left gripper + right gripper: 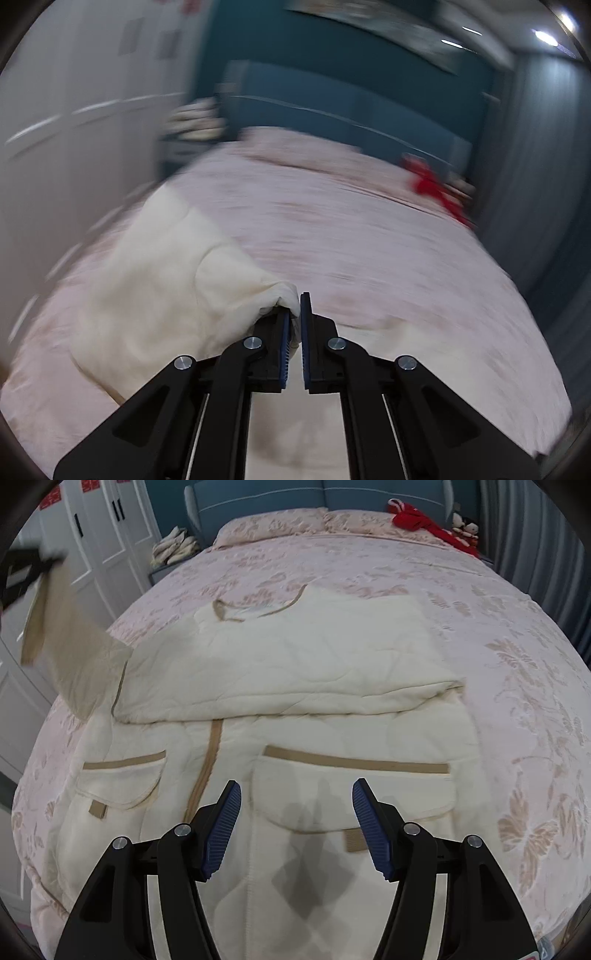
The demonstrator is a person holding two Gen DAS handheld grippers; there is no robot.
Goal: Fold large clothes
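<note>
A cream quilted coat [295,657] with tan trim lies face up on the pink bed [517,664], one sleeve folded across its chest. My right gripper [297,782] hovers open over the coat's lower half, between the two pockets, with nothing between its fingers. At the far left of the right wrist view, my left gripper [26,568] holds the other sleeve [74,657] lifted off the bed. The left wrist view is blurred, but it shows the left gripper [295,310] shut on a bunch of the cream fabric [155,288].
A red garment [421,520] and small plush toys [465,524] lie near the pillows at the far right. A white wardrobe [103,528] stands left of the bed, with folded items [173,546] on a nightstand. A blue headboard [314,491] stands behind.
</note>
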